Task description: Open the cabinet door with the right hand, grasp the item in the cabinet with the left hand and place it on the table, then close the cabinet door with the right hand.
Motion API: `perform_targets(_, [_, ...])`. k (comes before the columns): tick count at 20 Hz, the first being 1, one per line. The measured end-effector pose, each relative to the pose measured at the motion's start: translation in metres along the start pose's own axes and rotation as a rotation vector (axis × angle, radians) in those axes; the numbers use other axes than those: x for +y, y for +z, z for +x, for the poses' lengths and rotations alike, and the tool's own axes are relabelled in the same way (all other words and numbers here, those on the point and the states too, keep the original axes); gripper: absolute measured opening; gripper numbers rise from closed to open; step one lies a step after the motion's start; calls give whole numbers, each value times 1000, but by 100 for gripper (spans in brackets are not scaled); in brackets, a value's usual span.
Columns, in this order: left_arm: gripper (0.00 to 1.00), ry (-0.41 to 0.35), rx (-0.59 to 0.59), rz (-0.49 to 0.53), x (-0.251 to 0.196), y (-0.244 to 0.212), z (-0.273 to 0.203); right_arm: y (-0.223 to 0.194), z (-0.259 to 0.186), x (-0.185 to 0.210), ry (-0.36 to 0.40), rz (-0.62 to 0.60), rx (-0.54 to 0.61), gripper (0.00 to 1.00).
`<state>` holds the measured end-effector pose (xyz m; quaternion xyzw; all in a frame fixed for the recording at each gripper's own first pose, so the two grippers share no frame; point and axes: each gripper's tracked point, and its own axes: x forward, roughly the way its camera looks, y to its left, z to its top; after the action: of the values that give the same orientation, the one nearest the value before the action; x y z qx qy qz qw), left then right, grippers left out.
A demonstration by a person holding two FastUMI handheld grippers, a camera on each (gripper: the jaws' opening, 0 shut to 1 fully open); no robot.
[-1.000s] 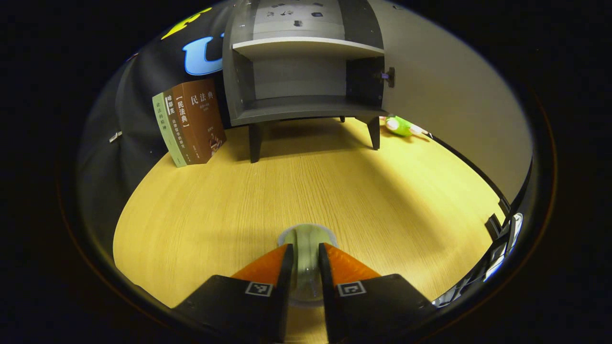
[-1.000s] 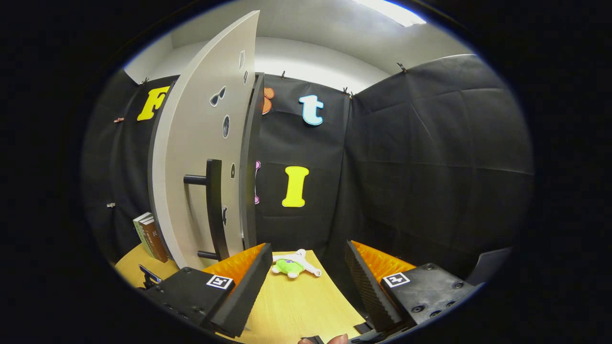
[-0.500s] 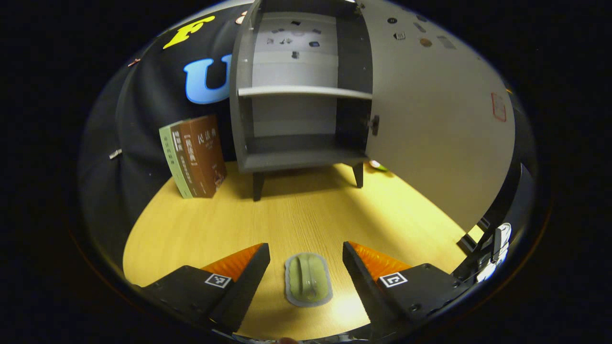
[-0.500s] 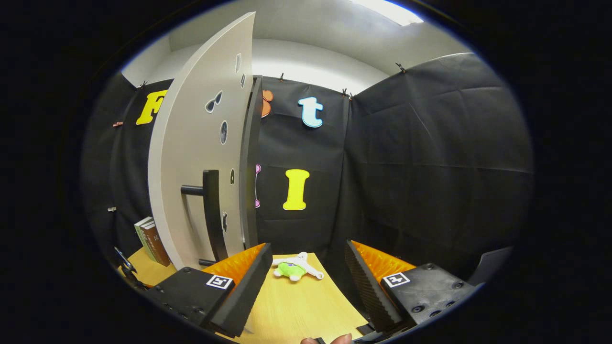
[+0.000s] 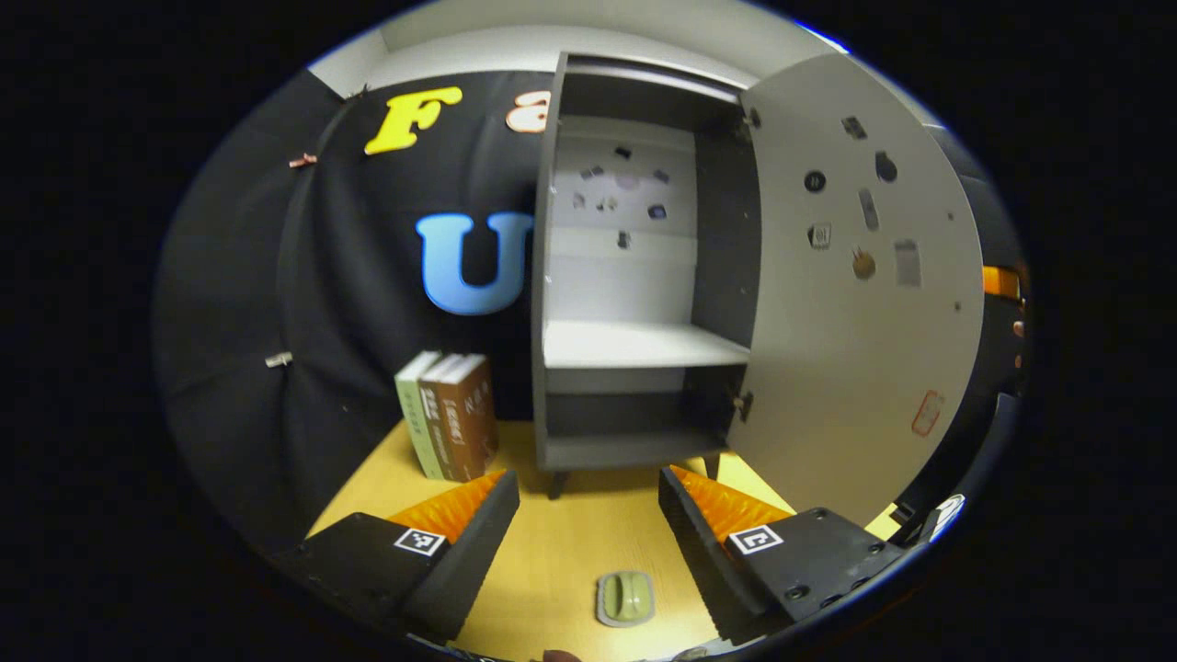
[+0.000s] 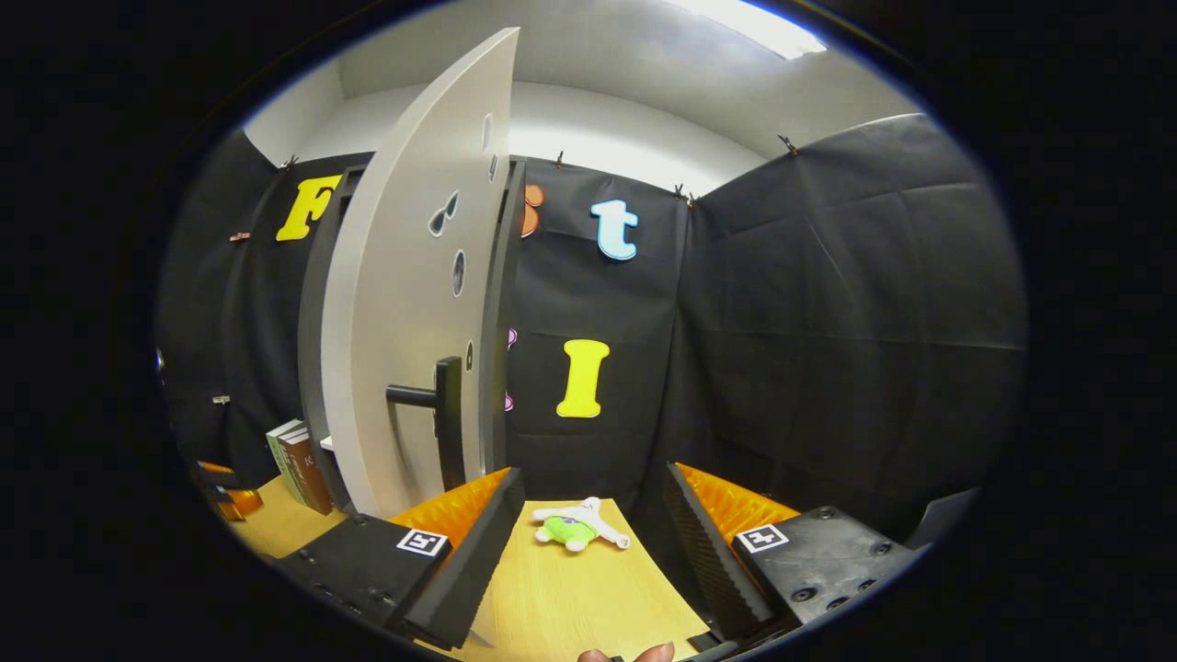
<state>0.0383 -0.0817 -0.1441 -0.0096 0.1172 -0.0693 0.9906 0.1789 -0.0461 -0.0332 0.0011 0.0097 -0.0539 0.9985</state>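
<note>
Nearest in the left gripper view, the left gripper [image 5: 588, 538] hangs with jaws wide apart, and the small pale-green oval item [image 5: 625, 598] lies free on the light wooden table [image 5: 552, 552] between them. The right gripper [image 6: 588, 533], jaws also apart and empty, faces the grey cabinet door [image 6: 414, 303]. Its upright black bar handle [image 6: 448, 418] stands just ahead-left, nearer this hand, so closing looks next.

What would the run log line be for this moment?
stage: item placed, door not yet closed | left tool: open, above green item on table | right tool: open, near door handle | cabinet door: open
</note>
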Motion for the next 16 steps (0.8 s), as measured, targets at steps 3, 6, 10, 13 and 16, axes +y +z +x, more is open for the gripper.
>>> perform_targets(3, [96,31,-66,-31,19,43,-17,1,1,2,-14,6,-7,97])
perform_targets(6, [96,56,-126,-58,46,83,-38,-4,-1,3,-28,27,3,96])
perform_targets(10, [92,90,-190,-26,75,121,-63,2,-6,3,-51,15,-17,96])
perform_targets(13, [94,106,-204,-24,90,127,-73,4,-8,5,-73,25,-24,96])
perform_targets(16, [92,125,-181,-11,102,117,-79,4,-12,9,-93,43,-28,96])
